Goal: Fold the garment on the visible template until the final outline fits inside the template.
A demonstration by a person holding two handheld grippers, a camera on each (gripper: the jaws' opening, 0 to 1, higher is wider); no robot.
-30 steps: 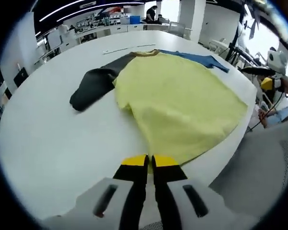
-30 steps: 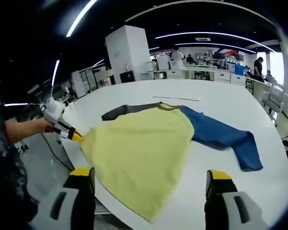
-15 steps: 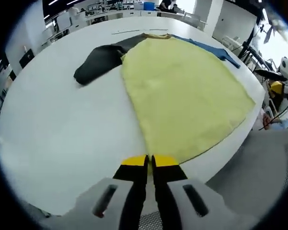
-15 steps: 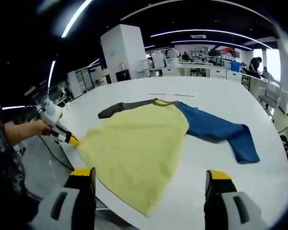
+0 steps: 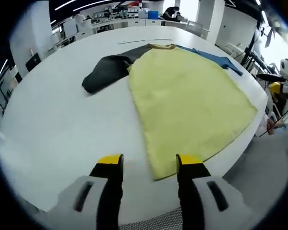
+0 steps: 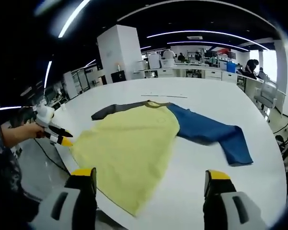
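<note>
A wide white table (image 5: 53,120) stands in an open office hall lit by ceiling light strips. On it the garment (image 5: 187,100) lies flat, yellow body with one dark and one blue sleeve, its hem at the table's near edge. The left tongs (image 5: 149,165) and the right tongs (image 6: 149,179) both gape wide, holding nothing.

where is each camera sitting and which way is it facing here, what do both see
Left gripper view: rides the left claw, open, at the white round table's near edge, facing along the yellow shirt with one black and one blue sleeve; the right claw enters at right.
Right gripper view: rides the right claw, open, at the shirt's hem, facing its collar; the left claw and the person's hand show at left.
Shared: shirt, table.
</note>
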